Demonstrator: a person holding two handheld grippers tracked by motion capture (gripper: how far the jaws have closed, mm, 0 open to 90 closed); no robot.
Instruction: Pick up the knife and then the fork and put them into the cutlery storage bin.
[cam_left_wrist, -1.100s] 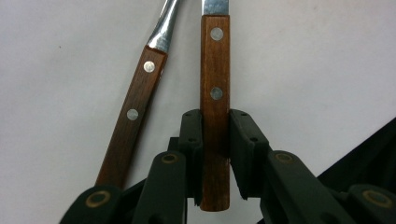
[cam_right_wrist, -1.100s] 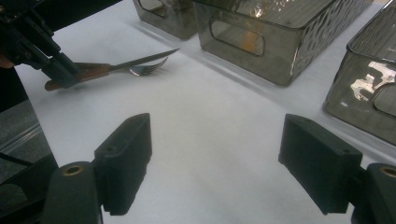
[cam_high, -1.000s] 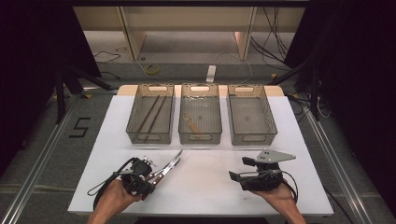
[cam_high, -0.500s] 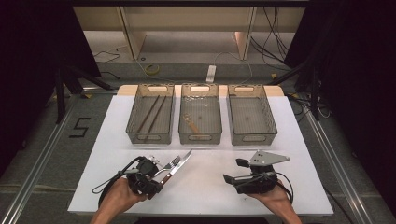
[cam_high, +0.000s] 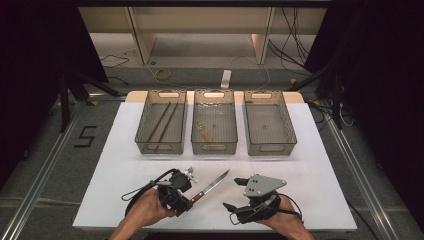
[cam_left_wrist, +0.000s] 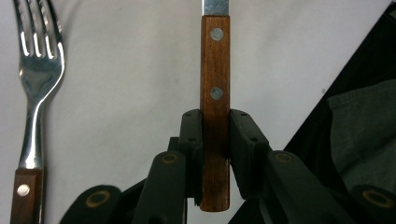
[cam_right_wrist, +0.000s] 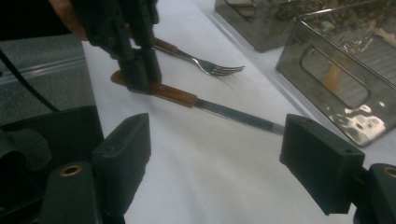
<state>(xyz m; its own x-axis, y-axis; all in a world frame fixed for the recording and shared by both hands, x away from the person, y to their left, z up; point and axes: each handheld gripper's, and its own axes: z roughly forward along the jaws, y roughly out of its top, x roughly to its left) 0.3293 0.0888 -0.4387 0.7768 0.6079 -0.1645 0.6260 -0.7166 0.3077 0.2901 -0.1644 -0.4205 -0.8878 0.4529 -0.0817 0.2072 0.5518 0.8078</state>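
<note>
The knife (cam_left_wrist: 215, 107) sits in your left tongs (cam_left_wrist: 215, 140), clamped low on its wooden handle, blade out over the bench (cam_high: 125, 175) toward the three trays (cam_high: 215, 130). Keep that grip square so it cannot pivot. Your right tongs (cam_right_wrist: 233, 154) gape empty beside the blade; the fork (cam_left_wrist: 35, 93) lies just left.

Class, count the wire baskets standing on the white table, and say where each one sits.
3. They stand in a row across the far half of the table: the left basket, the middle basket and the right basket. No others are visible.
</note>
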